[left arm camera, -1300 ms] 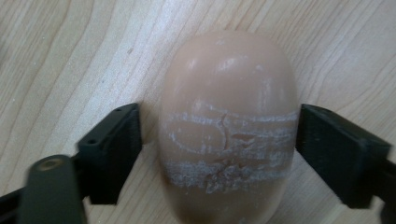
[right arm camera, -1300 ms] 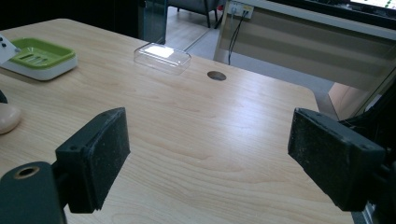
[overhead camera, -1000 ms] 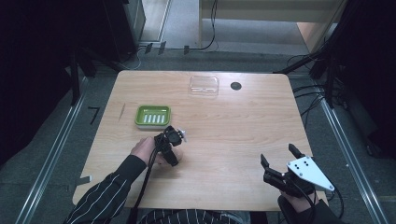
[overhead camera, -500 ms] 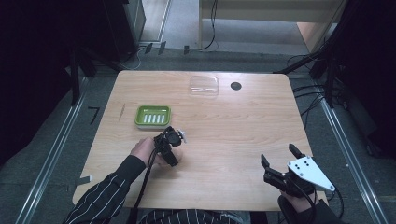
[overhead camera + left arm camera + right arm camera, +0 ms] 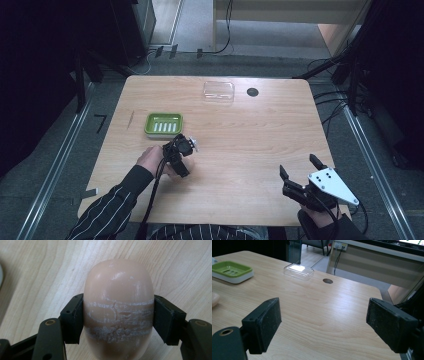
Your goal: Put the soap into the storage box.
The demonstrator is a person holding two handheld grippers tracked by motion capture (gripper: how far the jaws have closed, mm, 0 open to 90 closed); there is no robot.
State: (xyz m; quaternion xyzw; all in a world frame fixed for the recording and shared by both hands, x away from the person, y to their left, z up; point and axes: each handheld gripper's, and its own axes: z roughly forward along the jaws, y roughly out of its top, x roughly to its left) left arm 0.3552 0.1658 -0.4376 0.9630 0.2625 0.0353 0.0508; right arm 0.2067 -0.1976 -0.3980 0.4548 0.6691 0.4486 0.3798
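Wooden table (image 5: 240, 130), centre frame: left gripper (image 5: 117, 317) is clamped across the soap bar (image 5: 118, 307), presumably bound for the green dish (image 5: 163, 124); right gripper (image 5: 299, 175) idles lower right, jaws apart.

The dish (image 5: 163, 124) sits left of centre on the table (image 5: 240, 145), with the lid (image 5: 218, 91) behind and to its right. A hole (image 5: 252, 92) lies just right of the lid.
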